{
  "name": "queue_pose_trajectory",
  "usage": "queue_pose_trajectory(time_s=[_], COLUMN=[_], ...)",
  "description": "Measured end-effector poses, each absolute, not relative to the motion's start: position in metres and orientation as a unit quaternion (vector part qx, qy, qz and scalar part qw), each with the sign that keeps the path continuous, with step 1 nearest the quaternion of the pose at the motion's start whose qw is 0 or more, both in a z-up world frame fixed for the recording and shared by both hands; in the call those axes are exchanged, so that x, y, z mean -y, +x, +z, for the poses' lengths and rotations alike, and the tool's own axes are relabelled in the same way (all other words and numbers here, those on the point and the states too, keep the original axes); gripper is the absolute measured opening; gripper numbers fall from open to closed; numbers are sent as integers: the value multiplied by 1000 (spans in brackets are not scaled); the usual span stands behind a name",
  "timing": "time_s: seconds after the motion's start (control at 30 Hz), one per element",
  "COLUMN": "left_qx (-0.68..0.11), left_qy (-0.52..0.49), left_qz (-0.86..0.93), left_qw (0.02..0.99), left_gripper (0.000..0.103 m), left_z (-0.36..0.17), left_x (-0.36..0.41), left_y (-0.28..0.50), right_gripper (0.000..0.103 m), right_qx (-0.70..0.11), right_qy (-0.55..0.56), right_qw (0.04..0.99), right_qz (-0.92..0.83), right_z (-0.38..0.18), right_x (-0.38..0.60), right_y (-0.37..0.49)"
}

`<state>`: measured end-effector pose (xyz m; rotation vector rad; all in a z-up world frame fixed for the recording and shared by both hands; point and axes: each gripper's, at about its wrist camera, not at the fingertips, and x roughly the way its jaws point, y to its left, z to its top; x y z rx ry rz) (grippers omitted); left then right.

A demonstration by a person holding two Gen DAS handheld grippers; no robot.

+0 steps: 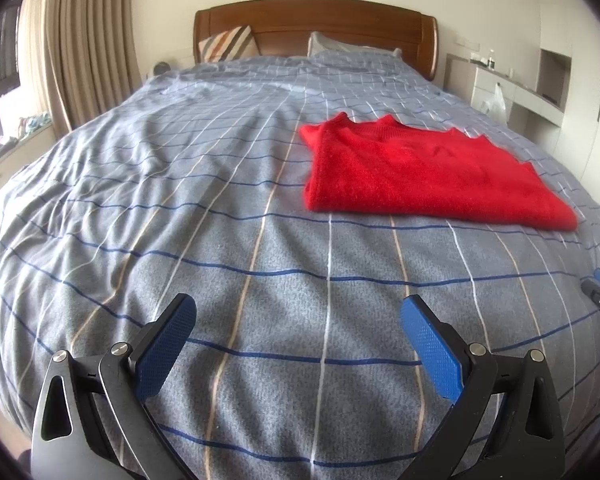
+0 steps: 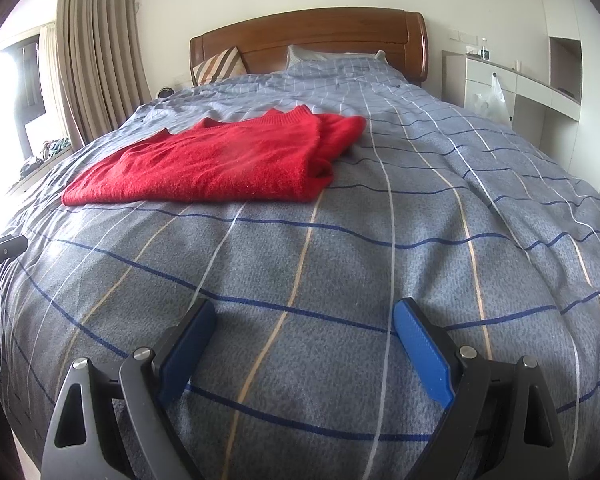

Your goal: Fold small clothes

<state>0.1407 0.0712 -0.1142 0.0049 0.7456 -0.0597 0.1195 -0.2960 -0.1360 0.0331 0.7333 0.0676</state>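
Left gripper: we see our blue pads spread wide with nothing between them, released, hanging over bare bed cover well short of the garment.
Right gripper: likewise released, jaws apart and empty above the cover; its tip also shows at the 3 o'clock edge of the left wrist view.
Bed: a soft grey-blue checked cover with shallow wrinkles; we expect it to give under any downward press, so a pinch can catch cover along with cloth.
Red sweater: it lies flat on the bed, already doubled into a rough rectangle, at about 1 o'clock from our left gripper and 11 o'clock from our right, so between the two and further up the bed.
Handling: we judge it a light, fuzzy knit, limp and stretchy, not slippery and not fragile; it will sag and drag on the cover rather than hold any shape.
Layers: at its right end the right wrist view shows stacked folds with a rounded bulge, which may slide apart if only the top layer is lifted.
Where to hold: we would pinch the near edge at its two corners, one gripper each, taking all layers.
Risk: a grip on one corner alone would probably let the fold open.
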Motion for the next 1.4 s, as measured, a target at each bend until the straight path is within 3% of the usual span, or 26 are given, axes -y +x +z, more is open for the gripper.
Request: queue_pose_trajectory(time_s=[0.27, 0.47, 0.73, 0.8, 0.87, 1.17, 1.4], left_qx=[-367, -374, -373, -379, -381, -364, -375], left_qy=[-3, -18, 10, 6, 1, -12, -48], left_qz=[-18, -18, -7, -8, -5, 71, 103], left_qw=[930, 927, 928, 925, 925, 929, 920], left_gripper=[102, 102, 102, 102, 102, 102, 102], left_z=[-115, -117, -121, -123, -123, -113, -119], left_x=[-81, -86, -81, -81, -84, -121, -147], left_y=[144, 147, 145, 147, 147, 149, 149], right_gripper=[92, 92, 86, 68, 15, 12, 12], right_qx=[-446, -415, -476, -509, -509, -475, -516], right_qy=[33, 159, 288, 277, 250, 202, 124], right_qw=[893, 895, 829, 814, 823, 848, 830], right_qz=[54, 45, 56, 44, 41, 121, 173], right_z=[-109, -64, -110, -123, -116, -24, -47], right_x=[297, 342, 348, 337, 326, 223, 91], right_y=[144, 206, 299, 312, 317, 351, 389])
